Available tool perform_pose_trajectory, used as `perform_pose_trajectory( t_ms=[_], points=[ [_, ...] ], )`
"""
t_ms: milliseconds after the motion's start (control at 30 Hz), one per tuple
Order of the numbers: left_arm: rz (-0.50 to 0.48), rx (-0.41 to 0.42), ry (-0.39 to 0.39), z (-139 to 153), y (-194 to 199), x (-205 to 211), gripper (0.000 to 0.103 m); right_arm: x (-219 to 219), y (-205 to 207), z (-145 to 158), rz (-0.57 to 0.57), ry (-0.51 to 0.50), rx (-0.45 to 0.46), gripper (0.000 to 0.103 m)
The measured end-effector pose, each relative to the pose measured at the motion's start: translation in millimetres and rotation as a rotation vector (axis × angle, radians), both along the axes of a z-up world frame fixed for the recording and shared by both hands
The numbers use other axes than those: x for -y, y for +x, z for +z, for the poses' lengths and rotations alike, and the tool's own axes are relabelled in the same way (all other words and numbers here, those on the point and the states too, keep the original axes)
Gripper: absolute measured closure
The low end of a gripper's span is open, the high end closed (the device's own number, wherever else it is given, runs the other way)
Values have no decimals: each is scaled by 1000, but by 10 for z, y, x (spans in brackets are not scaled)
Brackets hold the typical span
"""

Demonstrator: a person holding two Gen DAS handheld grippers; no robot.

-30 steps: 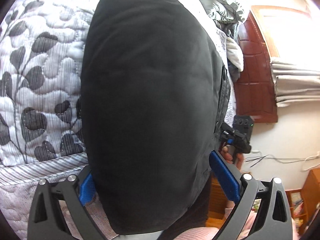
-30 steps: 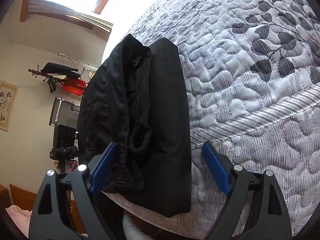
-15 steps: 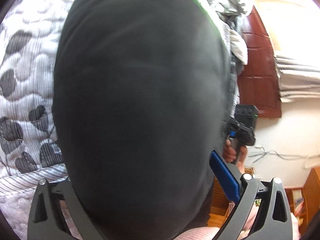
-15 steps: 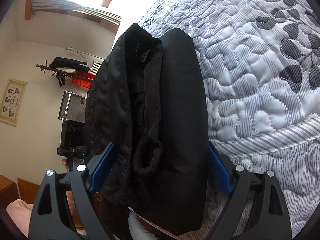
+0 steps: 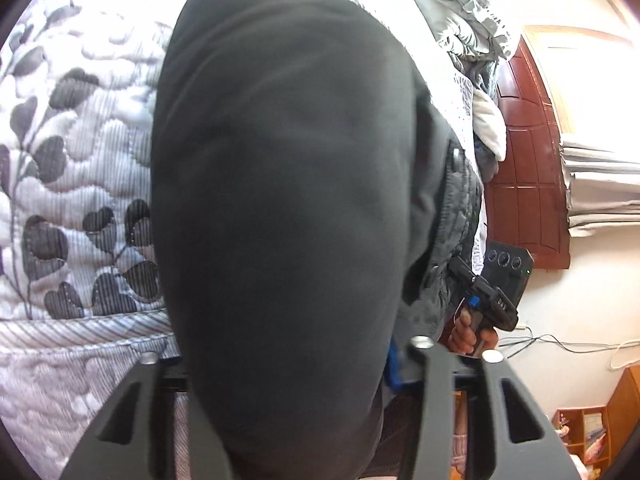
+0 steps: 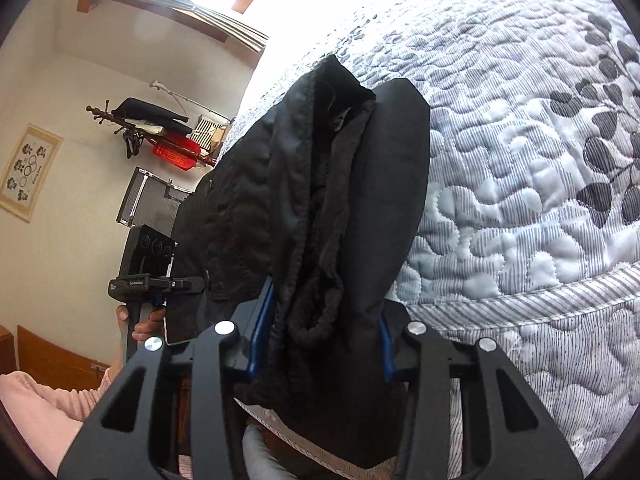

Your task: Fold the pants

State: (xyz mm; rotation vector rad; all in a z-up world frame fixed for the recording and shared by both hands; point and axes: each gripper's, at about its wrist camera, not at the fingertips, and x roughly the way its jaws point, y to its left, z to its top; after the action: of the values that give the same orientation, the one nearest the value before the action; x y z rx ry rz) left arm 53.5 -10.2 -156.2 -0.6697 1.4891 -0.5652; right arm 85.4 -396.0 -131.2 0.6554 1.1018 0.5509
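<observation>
Jaws, right gripper point(image 6: 320, 344): having just been closing, both blue pads are now pressing the bunched black pants point(image 6: 336, 216) from either side, gripping the gathered, ribbed hem end.
Jaws, left gripper point(image 5: 288, 364): having just been closing, they are clamping the other end of the pants point(image 5: 280, 200); the smooth dark cloth is bulging over the fingers and hiding most of the pads.
Quilted bedspread point(image 6: 520, 160): lying as the largest surface, white-grey, puffy stitched cells, dark leaf print, striped border along the edge.
Pants, position: stretching across the bedspread near its edge, between the two grippers; folded lengthwise, matte outer fabric, crinkled layers showing in the right wrist view.
Wooden panel point(image 5: 524, 168): standing behind, reddish-brown, arched.
Heaped grey laundry point(image 5: 468, 12): sitting crumpled at the far side of the bed.
Hand point(image 5: 472, 332): wrapping around the right gripper's handle.
</observation>
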Motion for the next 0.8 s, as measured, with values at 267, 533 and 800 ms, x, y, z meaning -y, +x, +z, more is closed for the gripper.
perform_pose_trajectory(
  t_ms=[267, 533, 800],
  points=[
    [51, 105, -6, 212, -42, -62, 74, -160, -21, 347, -2, -59, 77, 68],
    [46, 253, 11, 613, 242, -70, 74, -188, 418, 624, -9, -63, 158, 68],
    [101, 295, 61, 628, 792, -161, 72, -324, 1375, 454, 34, -74, 116, 68]
  ],
)
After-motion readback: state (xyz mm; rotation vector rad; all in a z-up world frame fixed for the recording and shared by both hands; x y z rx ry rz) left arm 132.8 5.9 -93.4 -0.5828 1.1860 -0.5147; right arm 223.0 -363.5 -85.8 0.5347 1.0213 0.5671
